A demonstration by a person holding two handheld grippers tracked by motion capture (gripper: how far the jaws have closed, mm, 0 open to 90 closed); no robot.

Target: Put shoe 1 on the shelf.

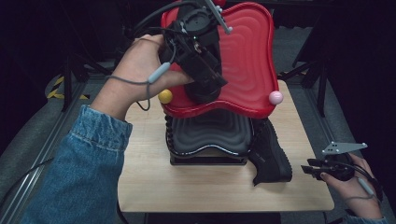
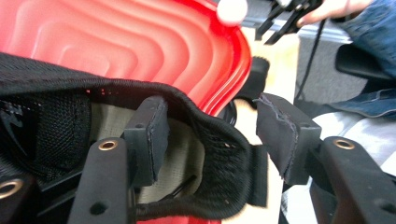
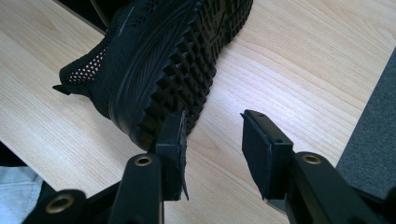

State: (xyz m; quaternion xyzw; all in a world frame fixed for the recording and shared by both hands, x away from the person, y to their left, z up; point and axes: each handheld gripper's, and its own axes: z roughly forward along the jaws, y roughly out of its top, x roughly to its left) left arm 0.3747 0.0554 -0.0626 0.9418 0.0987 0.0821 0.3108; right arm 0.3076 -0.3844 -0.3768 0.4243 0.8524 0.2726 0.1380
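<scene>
Shoe [image 2: 205,154] collar between left gripper [image 2: 210,140] jaws, wide, unpressed | right gripper [image 3: 212,154] jaws apart, empty, beside second shoe [image 3: 159,56]

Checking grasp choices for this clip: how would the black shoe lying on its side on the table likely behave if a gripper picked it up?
The black shoe has a mesh upper, so its collar would probably flex under the pads. Its knobbly rubber sole looks stiffer and grippy, unlikely to slip. It seems light for its size, and lying flat it should not roll.

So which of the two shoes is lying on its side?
The shoe on the table beside the black tray, its sole facing sideways. The other shoe sits on the red tray, its collar between the open fingers of the left gripper.
</scene>
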